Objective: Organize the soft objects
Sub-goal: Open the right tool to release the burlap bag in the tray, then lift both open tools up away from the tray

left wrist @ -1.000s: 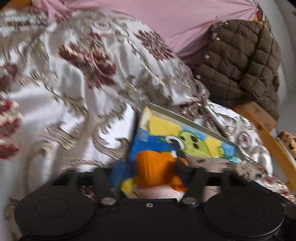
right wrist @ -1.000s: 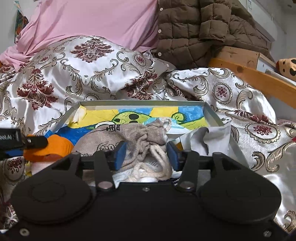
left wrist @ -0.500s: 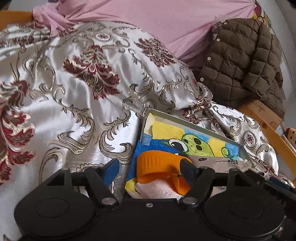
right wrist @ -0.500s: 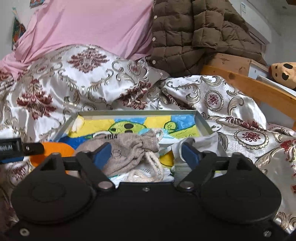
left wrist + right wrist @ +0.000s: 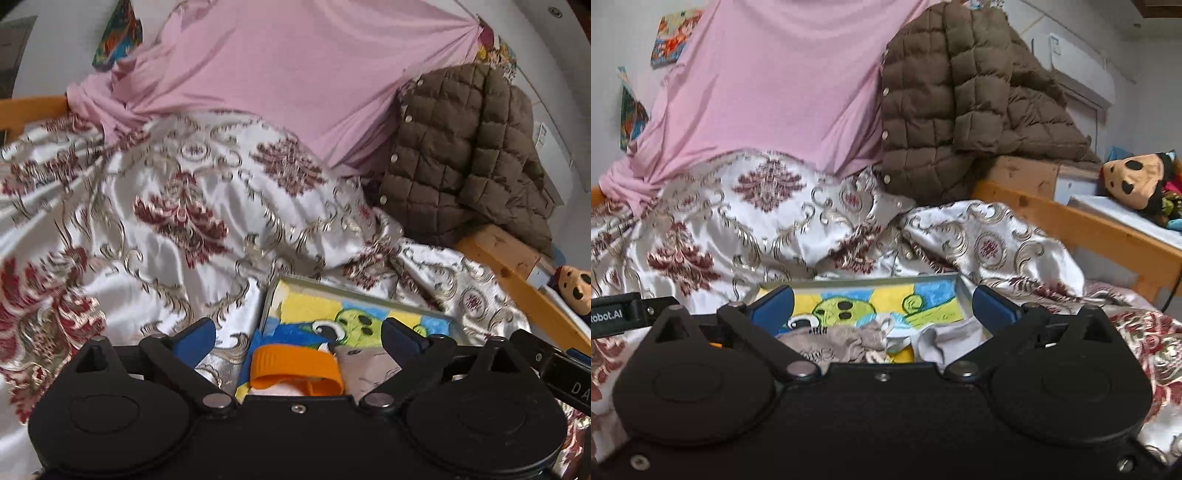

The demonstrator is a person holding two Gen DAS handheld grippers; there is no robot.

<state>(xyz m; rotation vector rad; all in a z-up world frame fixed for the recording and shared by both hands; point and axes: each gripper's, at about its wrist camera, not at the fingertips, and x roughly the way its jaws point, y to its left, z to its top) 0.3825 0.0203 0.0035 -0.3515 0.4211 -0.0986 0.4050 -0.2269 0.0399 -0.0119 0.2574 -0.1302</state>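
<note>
Item: soft objects, gathered in a shallow grey-rimmed tray (image 5: 962, 291) with a bright cartoon picture on its floor, which lies on the bed's patterned white-and-maroon satin cover (image 5: 155, 221).

Contents, as we see them: an orange soft piece with a ribbed band (image 5: 295, 367) at the tray's near left corner, over something pale pink; a beige drawstring cloth pouch (image 5: 846, 341) along the near edge, middle; a crumpled white-grey cloth (image 5: 945, 339) at the near right corner. The far half of the tray shows only the picture.

Tongs: the left gripper (image 5: 297, 334) and the right gripper (image 5: 882, 308) both have their jaws opening, nothing between the blue pads; each hangs above the tray's near edge, clear of the pieces.

Step, as we judge it: release into the tray is done and both hands are free.

Next: we look for any soft piece outside the tray; none shows on the cover here. A brown quilted jacket (image 5: 960, 96), pink sheet (image 5: 295, 74) and plush toy (image 5: 1134, 177) sit beyond.
</note>
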